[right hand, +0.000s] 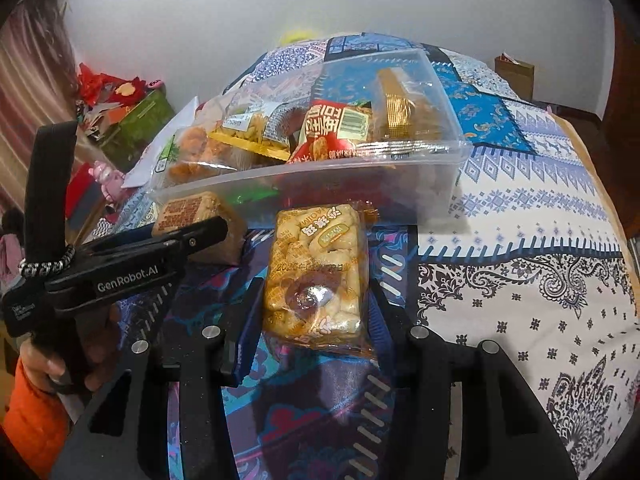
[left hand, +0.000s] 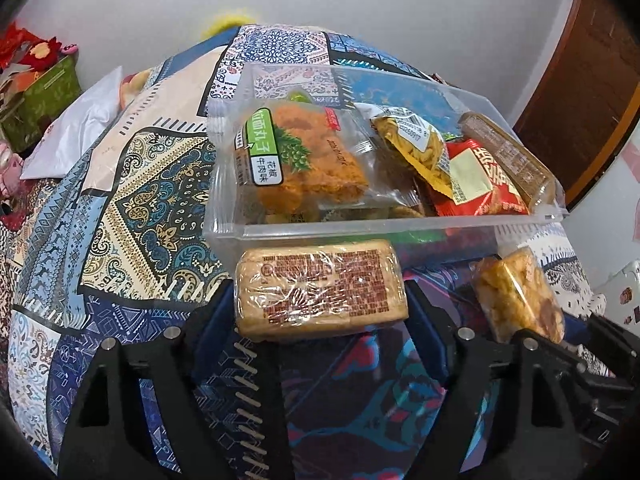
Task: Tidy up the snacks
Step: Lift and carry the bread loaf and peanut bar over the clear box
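Snack packets (left hand: 304,160) in box (left hand: 224,224)

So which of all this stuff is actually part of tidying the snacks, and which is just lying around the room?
Part of the job:
- clear plastic box with snack packs in it
- wrapped cake block between the left gripper's fingers
- rice cracker pack in the right gripper

Just lying about:
- patterned tablecloth
- green box with red decorations
- white bag
- paper bag
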Demonstrator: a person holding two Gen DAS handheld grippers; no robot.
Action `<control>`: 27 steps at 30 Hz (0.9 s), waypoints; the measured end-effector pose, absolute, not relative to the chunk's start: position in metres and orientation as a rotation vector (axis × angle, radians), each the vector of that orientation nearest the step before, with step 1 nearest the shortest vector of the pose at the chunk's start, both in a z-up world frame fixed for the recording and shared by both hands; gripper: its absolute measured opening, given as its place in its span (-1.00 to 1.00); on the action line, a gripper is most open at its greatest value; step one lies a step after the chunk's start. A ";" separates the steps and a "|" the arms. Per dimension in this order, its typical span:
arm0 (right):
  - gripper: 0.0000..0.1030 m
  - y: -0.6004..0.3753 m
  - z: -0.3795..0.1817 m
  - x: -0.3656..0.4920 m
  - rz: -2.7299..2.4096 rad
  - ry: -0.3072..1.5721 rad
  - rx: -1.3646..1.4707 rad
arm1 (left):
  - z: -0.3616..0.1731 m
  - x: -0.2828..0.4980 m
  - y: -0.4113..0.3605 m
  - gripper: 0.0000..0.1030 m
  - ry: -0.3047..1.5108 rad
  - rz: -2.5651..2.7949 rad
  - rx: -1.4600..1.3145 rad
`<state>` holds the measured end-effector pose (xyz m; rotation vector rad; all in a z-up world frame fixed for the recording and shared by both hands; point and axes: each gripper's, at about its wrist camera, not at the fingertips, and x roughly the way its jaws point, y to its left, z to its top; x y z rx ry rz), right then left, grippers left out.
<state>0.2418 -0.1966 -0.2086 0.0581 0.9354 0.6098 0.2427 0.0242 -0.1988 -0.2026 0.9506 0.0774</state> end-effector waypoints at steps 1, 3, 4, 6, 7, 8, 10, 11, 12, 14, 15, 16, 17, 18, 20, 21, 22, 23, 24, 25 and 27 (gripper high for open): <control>-0.12 -0.196 -0.207 0.241 0.610 0.932 0.058 | -0.197 0.239 0.024 0.55 0.949 0.073 -0.201; -0.12 -0.196 -0.203 0.240 0.610 0.923 0.058 | -0.193 0.233 0.023 0.54 0.942 0.061 -0.203; -0.12 -0.196 -0.200 0.238 0.609 0.915 0.059 | -0.191 0.230 0.023 0.54 0.938 0.058 -0.202; -0.12 -0.196 -0.195 0.237 0.610 0.905 0.061 | -0.185 0.224 0.023 0.54 0.927 0.054 -0.198; -0.12 -0.196 -0.193 0.235 0.611 0.899 0.062 | -0.181 0.220 0.023 0.54 0.919 0.051 -0.195; -0.12 -0.196 -0.190 0.234 0.613 0.892 0.061 | -0.178 0.217 0.022 0.54 0.912 0.048 -0.193; -0.12 -0.195 -0.184 0.232 0.616 0.879 0.056 | -0.169 0.211 0.023 0.54 0.895 0.043 -0.192; -0.12 -0.194 -0.181 0.231 0.617 0.873 0.054 | -0.165 0.208 0.023 0.54 0.887 0.041 -0.192; -0.12 -0.194 -0.178 0.230 0.620 0.863 0.054 | -0.161 0.205 0.023 0.54 0.877 0.040 -0.192; -0.12 -0.194 -0.172 0.229 0.622 0.850 0.055 | -0.151 0.199 0.025 0.54 0.853 0.038 -0.195; -0.12 -0.193 -0.169 0.229 0.624 0.842 0.057 | -0.147 0.197 0.026 0.54 0.843 0.037 -0.196; -0.12 -0.193 -0.165 0.229 0.624 0.833 0.058 | -0.141 0.195 0.027 0.54 0.829 0.037 -0.198; -0.12 -0.192 -0.161 0.230 0.625 0.824 0.060 | -0.136 0.193 0.028 0.54 0.814 0.036 -0.201; -0.12 -0.192 -0.158 0.231 0.626 0.816 0.063 | -0.131 0.193 0.029 0.54 0.802 0.036 -0.204; -0.12 -0.190 -0.152 0.234 0.626 0.799 0.068 | -0.122 0.194 0.030 0.54 0.776 0.035 -0.212; -0.12 -0.188 -0.149 0.236 0.627 0.792 0.068 | -0.119 0.196 0.032 0.54 0.766 0.034 -0.215; -0.12 -0.187 -0.145 0.239 0.627 0.781 0.068 | -0.116 0.197 0.032 0.54 0.757 0.032 -0.217; -0.12 -0.186 -0.143 0.241 0.627 0.773 0.068 | -0.113 0.199 0.032 0.54 0.749 0.031 -0.218; -0.12 -0.185 -0.140 0.244 0.626 0.765 0.070 | -0.109 0.202 0.033 0.54 0.737 0.031 -0.219; -0.12 -0.184 -0.138 0.247 0.626 0.757 0.074 | -0.106 0.205 0.033 0.54 0.729 0.031 -0.221; -0.12 -0.184 -0.133 0.253 0.624 0.743 0.079 | -0.101 0.210 0.036 0.54 0.715 0.031 -0.227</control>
